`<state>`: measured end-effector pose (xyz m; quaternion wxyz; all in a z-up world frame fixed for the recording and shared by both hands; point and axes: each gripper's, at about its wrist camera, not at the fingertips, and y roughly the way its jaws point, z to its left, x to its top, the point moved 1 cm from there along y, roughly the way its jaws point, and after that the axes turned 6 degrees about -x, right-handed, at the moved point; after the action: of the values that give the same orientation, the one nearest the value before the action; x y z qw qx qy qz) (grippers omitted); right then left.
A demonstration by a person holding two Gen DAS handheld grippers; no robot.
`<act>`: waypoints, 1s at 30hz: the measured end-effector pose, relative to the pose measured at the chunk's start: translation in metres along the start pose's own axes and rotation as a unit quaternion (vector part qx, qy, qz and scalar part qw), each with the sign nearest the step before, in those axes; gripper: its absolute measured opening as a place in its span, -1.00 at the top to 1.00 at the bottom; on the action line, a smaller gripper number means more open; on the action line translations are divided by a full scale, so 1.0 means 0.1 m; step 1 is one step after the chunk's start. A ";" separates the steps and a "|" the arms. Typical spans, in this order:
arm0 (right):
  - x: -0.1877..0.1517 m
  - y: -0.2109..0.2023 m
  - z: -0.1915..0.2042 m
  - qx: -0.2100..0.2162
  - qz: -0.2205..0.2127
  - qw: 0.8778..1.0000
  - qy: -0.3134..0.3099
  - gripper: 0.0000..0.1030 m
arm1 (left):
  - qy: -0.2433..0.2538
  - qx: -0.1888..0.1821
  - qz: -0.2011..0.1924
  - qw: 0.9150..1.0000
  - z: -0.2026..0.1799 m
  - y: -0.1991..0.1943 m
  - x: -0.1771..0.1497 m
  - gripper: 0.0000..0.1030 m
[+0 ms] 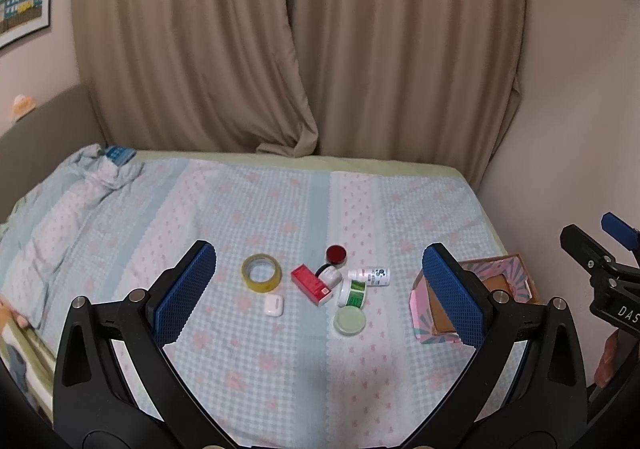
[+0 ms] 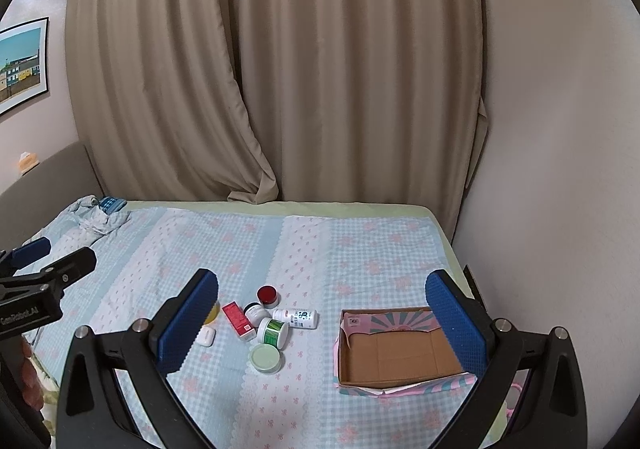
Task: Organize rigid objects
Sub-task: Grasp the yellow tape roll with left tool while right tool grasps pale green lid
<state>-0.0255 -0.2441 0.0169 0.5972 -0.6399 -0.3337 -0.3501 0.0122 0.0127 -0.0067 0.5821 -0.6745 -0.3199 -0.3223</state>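
Note:
A cluster of small items lies on the bed: a yellow tape roll (image 1: 261,273), a white earbud case (image 1: 273,305), a red carton (image 1: 311,284), a red-lidded jar (image 1: 336,255), a white bottle (image 1: 370,276), a green-labelled jar (image 1: 352,293) and a pale green round tin (image 1: 349,321). An open cardboard box with pink patterned sides (image 2: 394,355) sits to their right. My left gripper (image 1: 318,295) is open and empty, held above and short of the cluster. My right gripper (image 2: 322,323) is open and empty, between the cluster and the box.
The bed has a blue checked sheet (image 2: 320,241). A rumpled quilt (image 1: 60,217) lies at the left. Beige curtains (image 1: 300,49) hang behind the bed and a wall (image 2: 560,169) runs along its right side.

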 end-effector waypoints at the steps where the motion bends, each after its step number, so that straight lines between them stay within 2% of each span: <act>1: 0.00 0.01 0.00 0.001 0.000 1.000 -0.002 -1.00 | -0.003 0.002 0.006 1.000 0.04 0.04 -0.02 -0.99; 5: -0.05 0.15 0.07 0.003 0.009 1.000 -0.007 -1.00 | -0.006 0.007 0.038 0.999 0.26 0.22 -0.12 -0.99; 11: -0.20 0.43 0.38 -0.013 0.057 0.998 0.015 -1.00 | -0.012 -0.014 0.080 0.997 0.82 0.59 -0.15 -0.99; 17: -0.35 0.73 0.83 -0.040 0.114 0.990 0.066 -1.00 | 0.028 -0.041 0.123 0.991 1.37 1.07 -0.12 -0.99; 22: -0.50 1.06 1.15 -0.067 0.155 0.981 0.100 -1.00 | 0.053 -0.072 0.176 0.980 1.77 1.71 -0.18 -0.99; 24: -0.61 1.23 1.28 -0.076 0.170 0.975 0.118 -1.00 | 0.071 -0.079 0.200 0.974 1.88 2.07 -0.27 -0.99; 30: -0.99 1.82 1.49 -0.090 0.225 0.959 0.147 -1.00 | 0.081 -0.094 0.253 0.959 1.95 2.93 -0.57 -0.99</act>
<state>0.0832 -0.1079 -0.1697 0.6425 -0.6912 -0.0568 -0.3260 0.2266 0.1680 -0.2448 0.6024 -0.7569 -0.0589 -0.2465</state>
